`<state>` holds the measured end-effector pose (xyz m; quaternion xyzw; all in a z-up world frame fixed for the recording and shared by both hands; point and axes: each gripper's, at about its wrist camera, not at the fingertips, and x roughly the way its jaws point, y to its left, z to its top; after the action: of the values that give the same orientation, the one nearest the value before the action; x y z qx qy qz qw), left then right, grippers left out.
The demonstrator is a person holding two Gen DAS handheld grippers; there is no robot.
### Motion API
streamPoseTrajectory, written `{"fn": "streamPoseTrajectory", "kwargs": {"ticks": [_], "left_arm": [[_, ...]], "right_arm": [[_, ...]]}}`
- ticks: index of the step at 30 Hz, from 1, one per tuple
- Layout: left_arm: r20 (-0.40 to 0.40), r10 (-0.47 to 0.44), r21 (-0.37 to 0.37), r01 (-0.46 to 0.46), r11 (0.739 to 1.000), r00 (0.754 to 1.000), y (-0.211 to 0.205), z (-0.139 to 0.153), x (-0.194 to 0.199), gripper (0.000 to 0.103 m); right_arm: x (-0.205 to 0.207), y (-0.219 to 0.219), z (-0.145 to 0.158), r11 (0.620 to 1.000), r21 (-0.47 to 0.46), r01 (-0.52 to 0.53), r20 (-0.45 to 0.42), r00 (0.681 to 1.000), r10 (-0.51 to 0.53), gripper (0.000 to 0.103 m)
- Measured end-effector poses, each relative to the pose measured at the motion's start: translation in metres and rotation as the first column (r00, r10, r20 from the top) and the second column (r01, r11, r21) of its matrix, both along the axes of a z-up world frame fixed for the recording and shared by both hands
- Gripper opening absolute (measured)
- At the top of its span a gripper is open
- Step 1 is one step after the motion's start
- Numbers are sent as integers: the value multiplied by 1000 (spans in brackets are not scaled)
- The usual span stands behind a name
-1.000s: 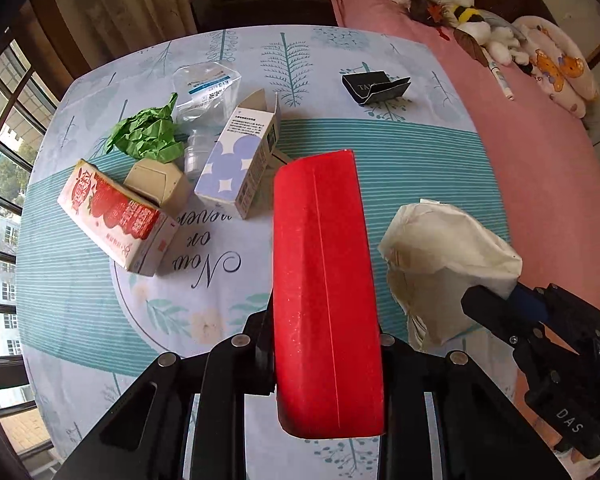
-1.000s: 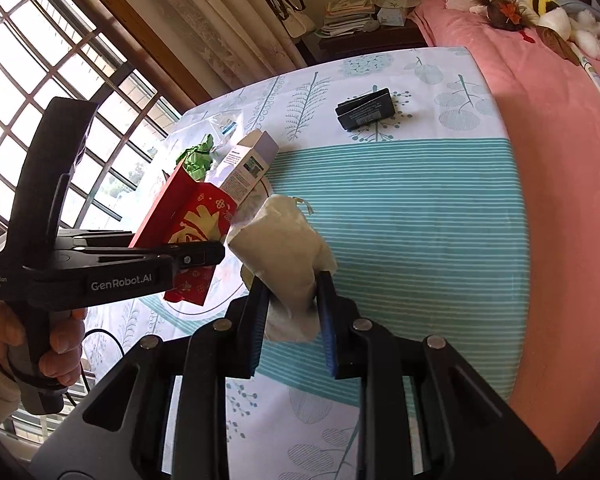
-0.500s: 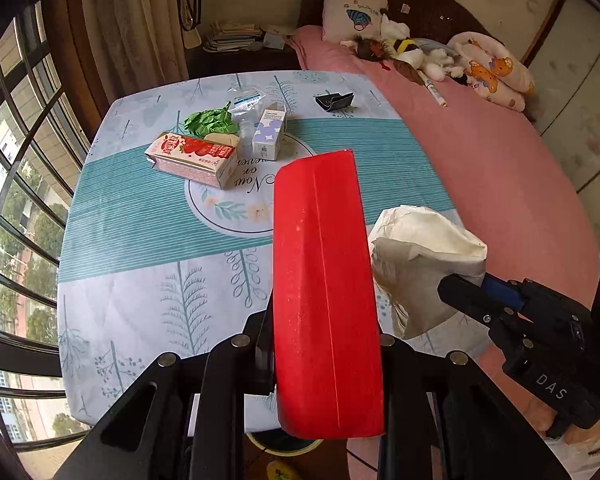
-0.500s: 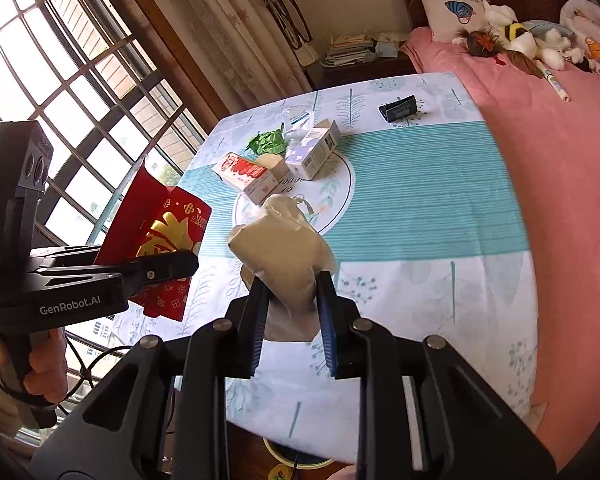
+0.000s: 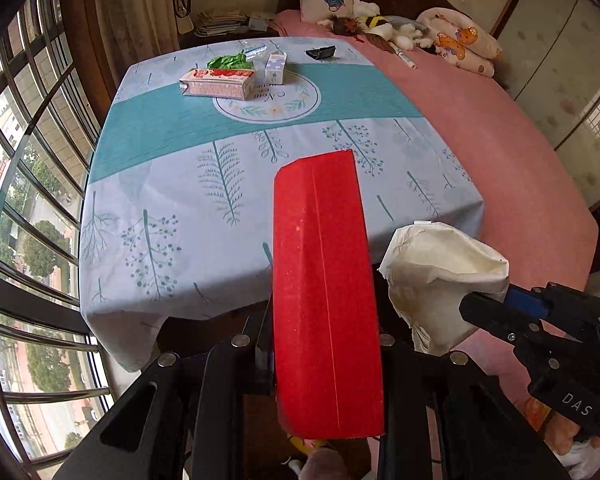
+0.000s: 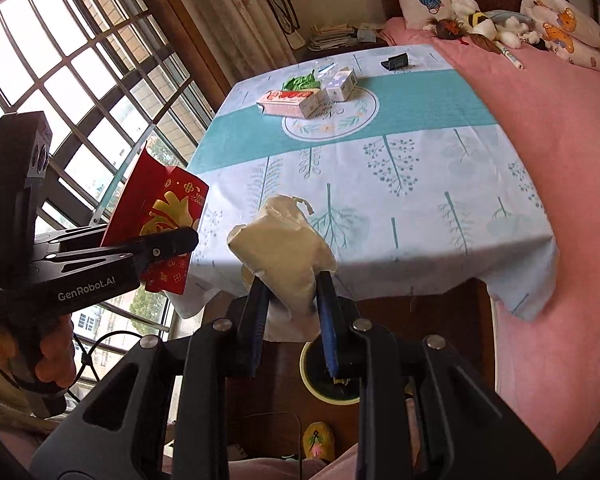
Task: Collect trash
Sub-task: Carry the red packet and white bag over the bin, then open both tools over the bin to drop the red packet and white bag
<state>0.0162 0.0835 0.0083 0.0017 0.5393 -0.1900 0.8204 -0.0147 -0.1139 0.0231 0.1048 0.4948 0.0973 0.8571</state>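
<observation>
Round yellow-rimmed bin (image 6: 329, 376) on floor directly below right gripper (image 6: 290, 280), which clamps crumpled beige paper bag (image 6: 284, 252); left gripper (image 5: 324, 360), pinching flat red envelope (image 5: 324, 288), is farther aside.

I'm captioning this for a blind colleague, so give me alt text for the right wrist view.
The right gripper clamps a crumpled beige paper bag off the near edge of a table with a blue leaf-print cloth. At left, the left gripper holds a red envelope. Cartons lie on the table's far side, and a round bin sits on the floor below.

Both wrist views above table (image 5: 228, 184)
</observation>
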Motion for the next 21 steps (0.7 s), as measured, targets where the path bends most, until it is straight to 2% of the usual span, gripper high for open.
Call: {"fn": "streamPoseTrajectory", "kwargs": {"ticks": [6,9,15,21], "left_arm": [[-98,9,11,-8,1000,995,-6,-49,-23,25],[-127,13,33,-9,999,992,-10,-76,-31,25],[-202,18,86,0,996,979,-23,-151,-36,25],[-244,33,123,-3,992,969,-43,-235,-27,25]], "right_arm": [[-38,24,-24,998,-53,-30,-99,995,24,21],[-38,24,-48,998,-53,-23,-155,988,15,21],[-36,19,-121,998,-54,16,-262,965,-30,21],[-31,4,-218,996,-50,68,-343,936,-81,21]]}}
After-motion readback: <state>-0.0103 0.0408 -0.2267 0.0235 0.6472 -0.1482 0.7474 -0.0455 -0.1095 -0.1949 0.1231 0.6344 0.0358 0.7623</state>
